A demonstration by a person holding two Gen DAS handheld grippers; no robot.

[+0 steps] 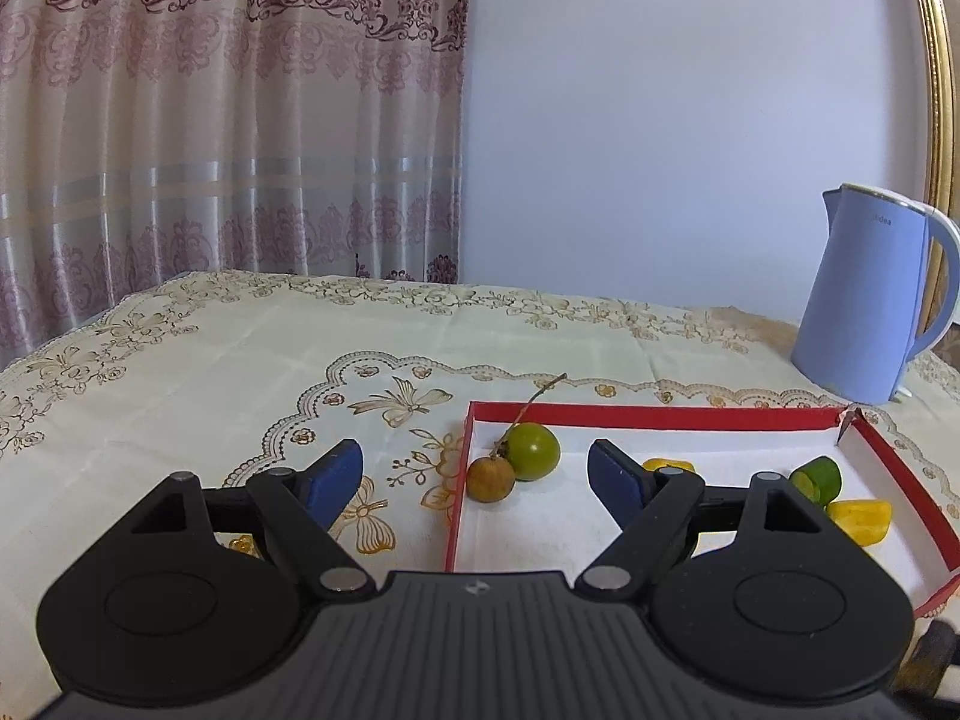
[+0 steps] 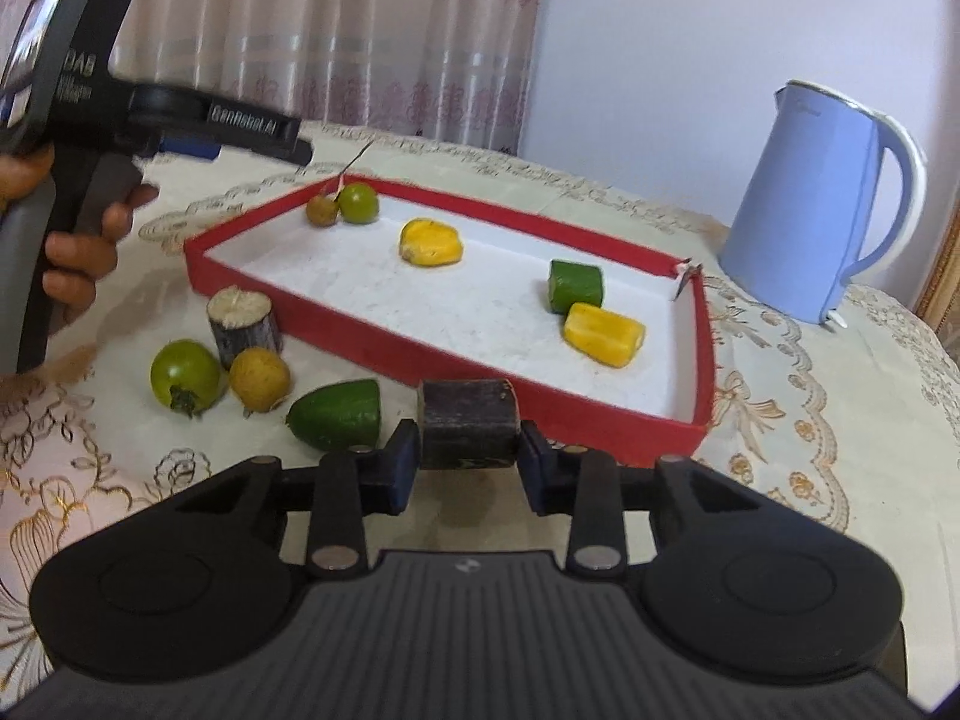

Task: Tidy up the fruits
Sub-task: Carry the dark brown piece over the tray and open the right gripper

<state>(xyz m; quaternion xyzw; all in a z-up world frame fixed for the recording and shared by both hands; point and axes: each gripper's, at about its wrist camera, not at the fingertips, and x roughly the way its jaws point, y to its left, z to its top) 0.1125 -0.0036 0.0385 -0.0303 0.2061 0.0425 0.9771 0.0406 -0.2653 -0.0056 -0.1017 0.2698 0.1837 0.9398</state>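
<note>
My right gripper [image 2: 468, 443] is shut on a dark purple cane piece [image 2: 468, 420], just in front of the near rim of the red tray [image 2: 420, 354]. Inside the tray lie a brown longan [image 2: 322, 210], a round green fruit [image 2: 358, 202], two yellow pieces [image 2: 431, 242] and a green piece [image 2: 575, 285]. On the cloth to the left of the cane piece are a green half fruit [image 2: 336, 414], a second longan [image 2: 260, 379], a green tomato [image 2: 185, 373] and a pale-topped cane stub [image 2: 244, 327]. My left gripper [image 1: 474, 456] stands open above the tray's left corner, holding nothing.
A blue kettle [image 2: 810, 210] stands on the table behind the tray's right end. A hand [image 2: 78, 252] holds the left gripper at the far left. The embroidered tablecloth [image 1: 240, 360] covers the table, with a curtain and wall behind.
</note>
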